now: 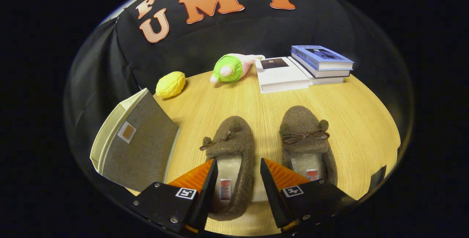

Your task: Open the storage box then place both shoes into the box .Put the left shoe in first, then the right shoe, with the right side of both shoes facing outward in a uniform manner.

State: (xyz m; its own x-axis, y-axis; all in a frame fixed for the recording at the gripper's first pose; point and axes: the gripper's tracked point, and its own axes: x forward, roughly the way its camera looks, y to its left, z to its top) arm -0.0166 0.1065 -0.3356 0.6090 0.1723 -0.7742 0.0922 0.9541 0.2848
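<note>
Standing over the wooden table (205,102), the gripper (238,174) has its two fingers spread wide, nothing pressed between them. The heel end of the left shoe (232,150) lies in the gap between the fingers, and whether either finger touches the shoe's sides cannot be told from the gripper view. This shoe is a brown fuzzy slipper with a small bow across the top and a pale lining that carries a label; its toe points away from the fingers.

The right shoe (306,139), of the same make, lies just beside the first, apart from it by a strip of bare table, toe likewise pointing away. Its heel is partly hidden behind the right-hand finger.

The storage box (141,142) stands to the left of the left shoe, at the table's edge. It is a grey fabric box with a cream rim and a small patch on the facing panel. It appears tilted or lying on a side; whether it is open cannot be judged.

Beyond the shoes, near the black cloth wall (227,36): a yellow plush toy (171,84), a green and pink plush toy (231,68) lying down, a white book (280,74) flat on the table, and just beside it a stack of books (322,64) with a blue one on top
</note>
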